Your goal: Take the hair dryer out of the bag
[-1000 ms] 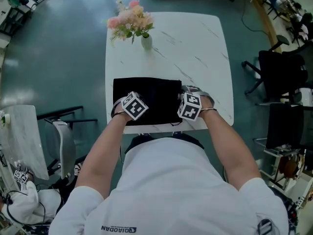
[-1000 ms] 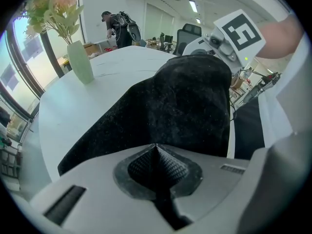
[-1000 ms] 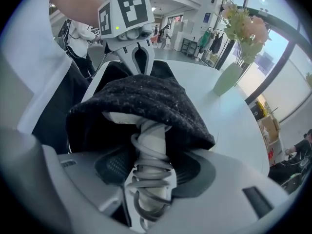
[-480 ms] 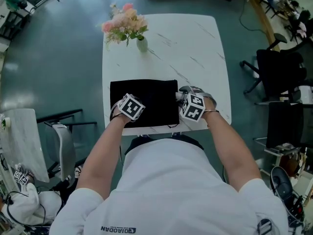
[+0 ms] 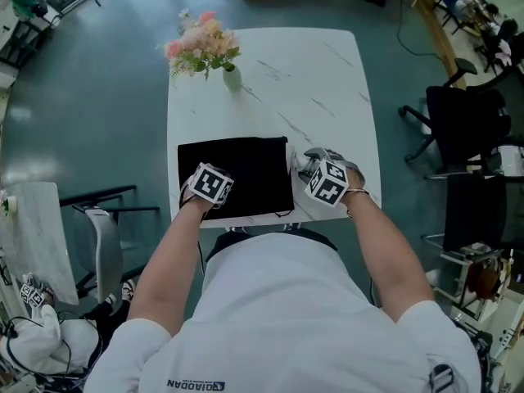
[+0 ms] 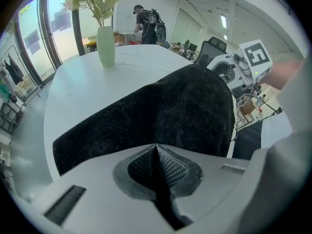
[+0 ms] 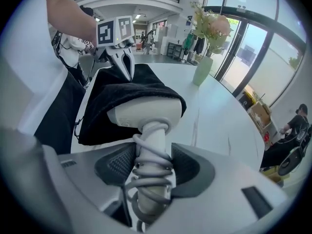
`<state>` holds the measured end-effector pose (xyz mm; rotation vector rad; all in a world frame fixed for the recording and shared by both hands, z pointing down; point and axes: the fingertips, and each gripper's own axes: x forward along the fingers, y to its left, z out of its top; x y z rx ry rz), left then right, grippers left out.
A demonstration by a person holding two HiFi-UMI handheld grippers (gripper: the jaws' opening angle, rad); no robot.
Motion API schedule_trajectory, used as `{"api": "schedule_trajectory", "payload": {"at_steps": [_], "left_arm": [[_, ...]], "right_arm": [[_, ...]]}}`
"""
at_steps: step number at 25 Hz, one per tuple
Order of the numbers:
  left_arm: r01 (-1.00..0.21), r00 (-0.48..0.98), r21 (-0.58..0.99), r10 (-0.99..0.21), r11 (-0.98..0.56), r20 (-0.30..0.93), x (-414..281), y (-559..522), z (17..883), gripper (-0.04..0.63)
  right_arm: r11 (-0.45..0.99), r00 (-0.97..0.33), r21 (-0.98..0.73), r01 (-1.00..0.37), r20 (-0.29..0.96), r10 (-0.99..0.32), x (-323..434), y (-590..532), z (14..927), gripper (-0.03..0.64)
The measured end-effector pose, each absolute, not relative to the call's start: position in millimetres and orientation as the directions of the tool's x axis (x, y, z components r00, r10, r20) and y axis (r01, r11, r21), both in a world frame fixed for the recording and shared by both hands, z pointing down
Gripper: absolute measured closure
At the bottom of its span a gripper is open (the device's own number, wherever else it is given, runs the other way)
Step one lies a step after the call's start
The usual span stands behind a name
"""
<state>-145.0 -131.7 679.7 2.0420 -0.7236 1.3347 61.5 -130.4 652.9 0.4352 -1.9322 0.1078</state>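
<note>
White marble-patterned desk [image 5: 311, 80] fills the middle of a large office with a teal floor, seen from above. A slim pale green vase of pink flowers [image 5: 232, 76] stands at its far left, well apart from the work.

A flat black soft fabric bag [image 5: 246, 174] lies near the front edge. At the bag's open right side, a white plastic hair dryer with its grey cord wound round the handle [image 7: 144, 113] sits halfway out. Its head is under the black cloth of the mouth and its handle is clear of the bag.

The right gripper [image 7: 151, 167] is clamped on that cord-wrapped handle. The left gripper [image 6: 157, 165] has its jaws closed tight, tips on the cloth at the bag's left end. Whether cloth is nipped between them cannot be told.

The dryer looks rigid, smooth and fairly light. The handle is probably the best hold, since the wound cord adds grip. The limp bag will likely drag along unless its far end is held back.
</note>
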Motion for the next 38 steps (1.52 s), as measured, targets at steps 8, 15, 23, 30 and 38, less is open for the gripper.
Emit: {"api": "schedule_trajectory", "payload": {"at_steps": [8,15,23,30,38], "left_arm": [[-0.727,0.332,0.159,-0.139,-0.668,0.933,-146.1,-130.5,679.9,0.577],[-0.726,0.31,0.129,-0.154,-0.675,0.938,-146.3,-130.3,679.0,0.577],[-0.746,0.295,0.114,-0.172,-0.656,0.94,-146.1,-131.6,680.6,0.577],[-0.758,0.286,0.099,-0.192,-0.645,0.939,-146.6,-132.0,681.5,0.577],[-0.771,0.272,0.083,-0.209,-0.632,0.939,-147.2,-131.6,681.2,0.577]], "right_arm": [[0.894,-0.348,0.117,-0.432,0.893,-0.285,84.3,-122.3,649.3,0.38],[0.854,-0.352,0.109,-0.508,0.879,-0.321,105.6,-122.4,642.8,0.382],[0.783,-0.352,0.082,-0.616,0.861,-0.367,133.4,-124.2,638.7,0.383],[0.733,-0.333,0.076,-0.676,0.855,-0.397,157.8,-126.7,637.0,0.383],[0.682,-0.297,0.09,-0.726,0.854,-0.428,181.3,-129.8,637.2,0.383]]}}
